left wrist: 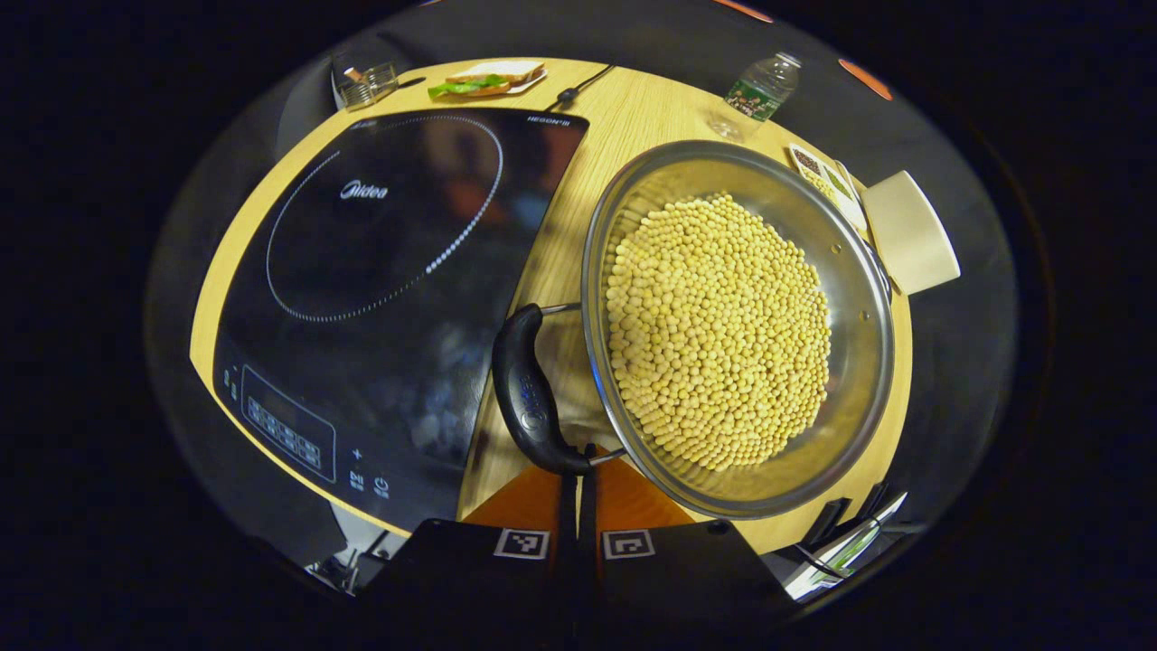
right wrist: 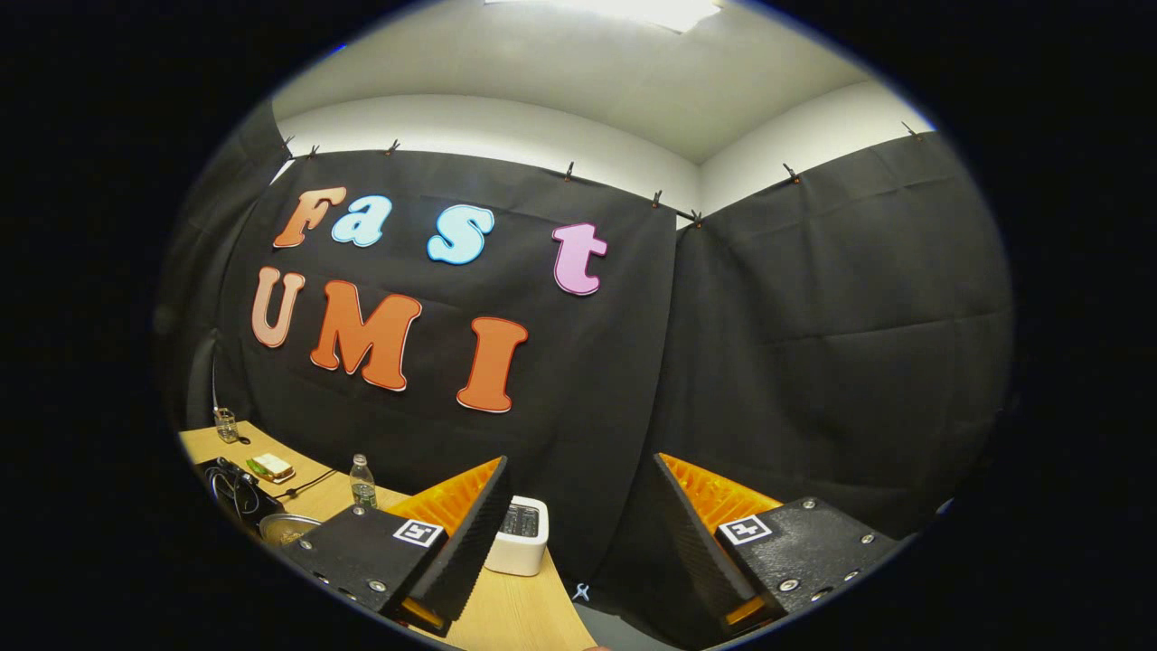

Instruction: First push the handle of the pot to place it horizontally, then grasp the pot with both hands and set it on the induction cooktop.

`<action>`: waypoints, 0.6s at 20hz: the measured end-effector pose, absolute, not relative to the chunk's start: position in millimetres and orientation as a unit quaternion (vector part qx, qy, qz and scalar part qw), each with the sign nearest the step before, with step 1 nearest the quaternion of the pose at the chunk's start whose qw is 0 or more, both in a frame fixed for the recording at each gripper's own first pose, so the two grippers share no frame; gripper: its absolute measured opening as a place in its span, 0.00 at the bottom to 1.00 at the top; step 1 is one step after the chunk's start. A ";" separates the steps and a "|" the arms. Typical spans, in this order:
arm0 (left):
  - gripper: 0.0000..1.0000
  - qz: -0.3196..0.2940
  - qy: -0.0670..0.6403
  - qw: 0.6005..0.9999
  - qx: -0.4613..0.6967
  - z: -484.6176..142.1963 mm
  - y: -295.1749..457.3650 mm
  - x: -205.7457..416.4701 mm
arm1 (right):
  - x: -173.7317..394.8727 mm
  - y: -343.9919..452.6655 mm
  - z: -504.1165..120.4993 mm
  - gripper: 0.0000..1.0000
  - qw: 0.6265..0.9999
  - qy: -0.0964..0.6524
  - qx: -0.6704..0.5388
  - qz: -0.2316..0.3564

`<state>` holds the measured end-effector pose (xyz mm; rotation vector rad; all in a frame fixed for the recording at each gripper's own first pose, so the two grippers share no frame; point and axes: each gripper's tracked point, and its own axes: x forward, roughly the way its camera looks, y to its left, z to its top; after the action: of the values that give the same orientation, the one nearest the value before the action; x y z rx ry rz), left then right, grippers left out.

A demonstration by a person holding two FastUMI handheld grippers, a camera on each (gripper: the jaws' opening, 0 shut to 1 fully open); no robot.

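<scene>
— Where's the pot [left wrist: 737, 330] sitting right now?

— On the wooden table [left wrist: 624, 108], just to the right of the induction cooktop [left wrist: 380, 289], full of soybeans [left wrist: 719, 330]. Its black handle [left wrist: 529, 393] juts toward the cooktop, long axis running near-to-far along the rim.

— And the left gripper [left wrist: 578, 493]?

— Directly below the handle's near end, fingers pinched nearly together with nothing between them. The tips look to be at the handle's lower end; I'd guess that's the push point.

— The other one?

— The right gripper [right wrist: 578, 533] is spread wide, empty, pointed up at the booth wall, well off to the side. So the left is the nearer by far.

— Room to move?

— The glass top is bare. The water bottle [left wrist: 762, 88], sandwich [left wrist: 488, 79] and white box [left wrist: 908, 232] sit along the far edges, apart from the pot.
</scene>
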<state>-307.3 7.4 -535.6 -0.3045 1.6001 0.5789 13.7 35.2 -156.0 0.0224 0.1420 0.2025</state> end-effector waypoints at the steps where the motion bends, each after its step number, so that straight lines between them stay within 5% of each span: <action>1: 0.08 0.251 0.702 0.656 -0.120 -532.1 16.7 -302.3 | 12.9 36.0 -157.3 0.95 0.992 0.074 0.009 0.100; 12: 0.08 0.188 0.680 0.706 -0.061 -515.6 85.3 -262.0 | 10.6 49.1 -175.3 0.95 0.990 0.107 0.001 0.094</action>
<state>-262.0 85.3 -515.6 -0.1357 1.5102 0.4180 10.6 49.1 -175.3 0.0015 0.2145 0.1884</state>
